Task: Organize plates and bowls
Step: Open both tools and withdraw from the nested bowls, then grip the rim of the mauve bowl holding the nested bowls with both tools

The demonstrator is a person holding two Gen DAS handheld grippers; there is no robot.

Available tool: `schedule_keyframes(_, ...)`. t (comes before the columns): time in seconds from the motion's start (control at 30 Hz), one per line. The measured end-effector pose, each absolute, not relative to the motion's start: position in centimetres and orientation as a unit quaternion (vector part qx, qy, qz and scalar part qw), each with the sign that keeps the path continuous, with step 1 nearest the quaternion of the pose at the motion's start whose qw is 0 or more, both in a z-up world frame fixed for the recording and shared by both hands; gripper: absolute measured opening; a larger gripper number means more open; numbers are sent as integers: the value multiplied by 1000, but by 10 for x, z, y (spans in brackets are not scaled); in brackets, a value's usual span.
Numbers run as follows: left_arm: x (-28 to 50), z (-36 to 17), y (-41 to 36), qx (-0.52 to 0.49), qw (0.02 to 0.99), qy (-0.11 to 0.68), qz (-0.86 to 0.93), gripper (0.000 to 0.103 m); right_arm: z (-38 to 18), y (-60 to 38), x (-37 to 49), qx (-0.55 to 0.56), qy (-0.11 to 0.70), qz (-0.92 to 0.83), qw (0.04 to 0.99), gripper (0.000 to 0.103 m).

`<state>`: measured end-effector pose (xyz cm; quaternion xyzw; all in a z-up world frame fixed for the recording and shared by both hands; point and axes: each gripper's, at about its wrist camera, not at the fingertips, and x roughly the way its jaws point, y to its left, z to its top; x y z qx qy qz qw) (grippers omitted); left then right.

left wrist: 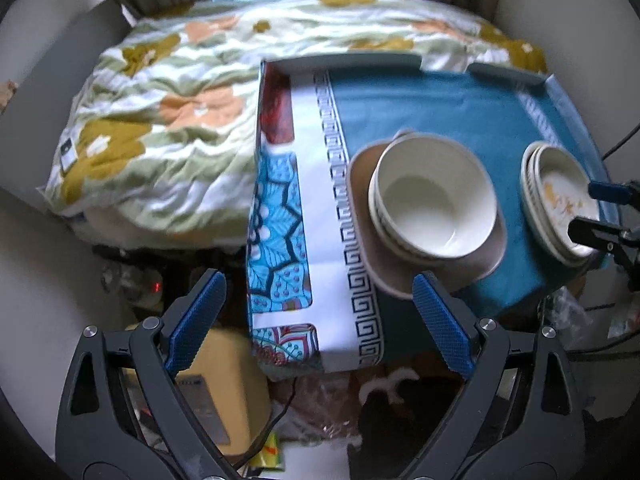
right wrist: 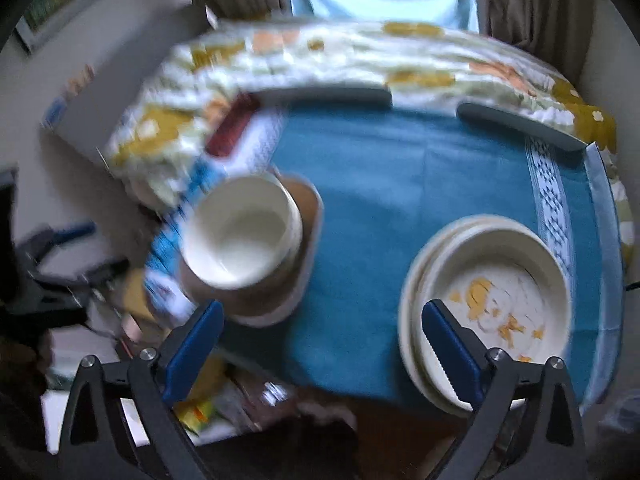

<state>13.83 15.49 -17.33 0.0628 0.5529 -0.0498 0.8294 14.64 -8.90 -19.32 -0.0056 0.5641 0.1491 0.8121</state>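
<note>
White ceramic bowls [left wrist: 434, 204], nested in a stack on a beige rounded mat [left wrist: 424, 272] atop the teal-clothed desk [left wrist: 440, 104]. Well apart to the right, stacked cream plates with orange print [right wrist: 492, 300], likely sorted by kind. Left hand-held gripper [left wrist: 318, 320] spread wide, empty, off the desk's near edge. Right hand-held gripper [right wrist: 322, 344] wide too, one finger over the plates' rim, holding nothing.

White bowls [left wrist: 434, 204], teal tablecloth [left wrist: 440, 108], plates [right wrist: 496, 296] with seemingly orange-yellow motifs, blurred.
</note>
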Motion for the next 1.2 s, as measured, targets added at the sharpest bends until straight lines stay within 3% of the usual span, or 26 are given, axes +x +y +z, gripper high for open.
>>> schedule_keyframes(0.3, 166, -229, 145, 73, 789, 607, -57, 93, -244, -71, 174, -60, 612, 156, 773, 95)
schedule_keyframes(0.47, 177, -251, 137, 73, 774, 624, -73, 80, -268, -55, 186, -79, 632, 174, 751, 70)
schedule_keyframes(0.63, 188, -268, 131, 68, 765, 635, -89, 55, -286, -42, 196, -85, 647, 194, 733, 51)
schedule_keyframes(0.93, 199, -289, 120, 57, 757, 638, -128, 18, -310, -37, 205, -64, 656, 210, 723, 35)
schedule_keyframes(1.2, 194, -287, 112, 63, 775, 612, -146, 10, -310, -29, 199, -60, 630, 238, 737, 14)
